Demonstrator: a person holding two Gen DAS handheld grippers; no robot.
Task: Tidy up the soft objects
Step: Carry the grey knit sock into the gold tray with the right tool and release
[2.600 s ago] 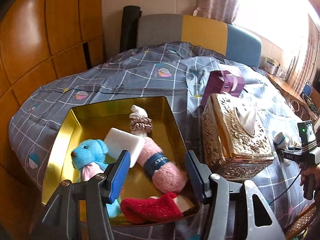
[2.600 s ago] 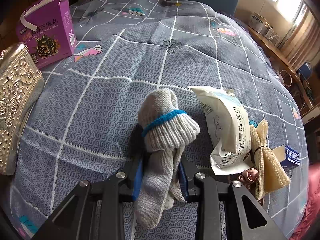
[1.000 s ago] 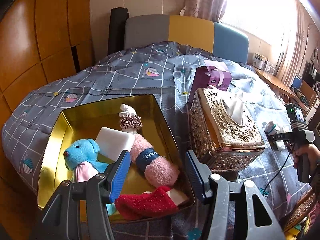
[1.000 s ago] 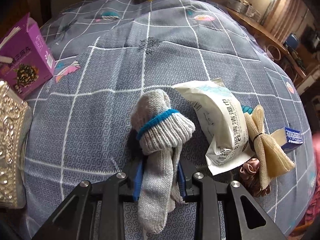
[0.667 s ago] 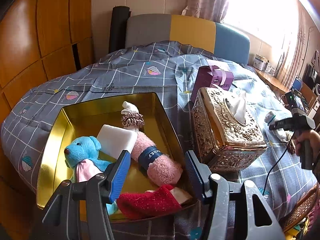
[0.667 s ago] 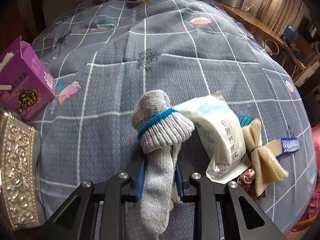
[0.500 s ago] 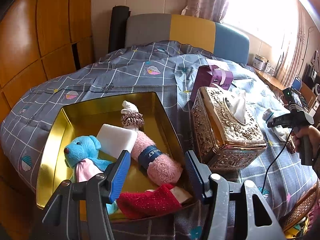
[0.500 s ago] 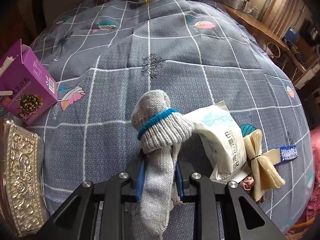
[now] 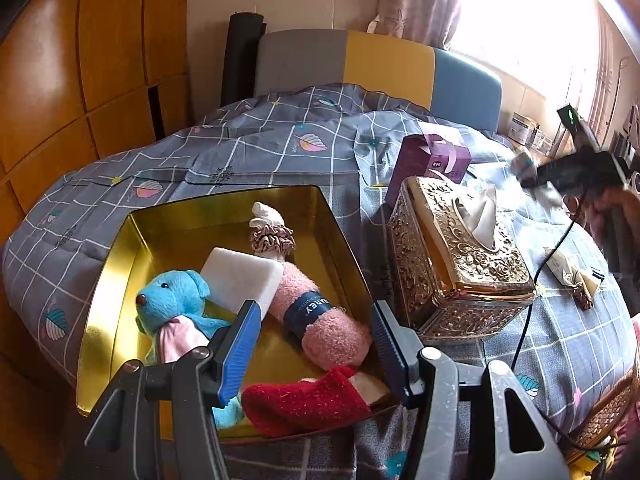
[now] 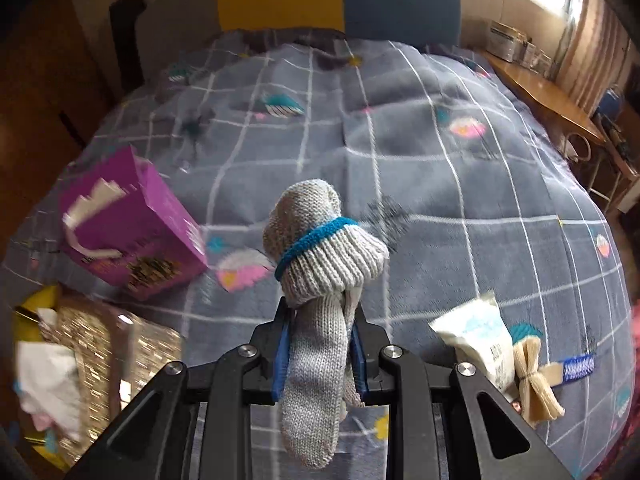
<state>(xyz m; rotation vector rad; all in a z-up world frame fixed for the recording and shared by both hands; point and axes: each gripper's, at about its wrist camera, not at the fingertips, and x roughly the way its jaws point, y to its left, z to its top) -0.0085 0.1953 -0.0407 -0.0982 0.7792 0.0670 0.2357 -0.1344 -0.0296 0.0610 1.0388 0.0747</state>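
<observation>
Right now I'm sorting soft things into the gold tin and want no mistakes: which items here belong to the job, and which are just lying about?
Job: grey sock in the right hand-held gripper; gold tin with blue teddy, pink sock, red sock.

Lying about: tissue box, purple carton, wipes packet.

Counted 1 gold tin w/ 5 soft things inside: 1 blue teddy, 1 white sponge block, 1 pink sock roll, 1 scrunchie, 1 red sock. Outside it: 1 grey sock bundle, 1 ornate tissue box, 1 purple carton, 1 wipes pack, 1 beige bow. 2 grippers total.
</observation>
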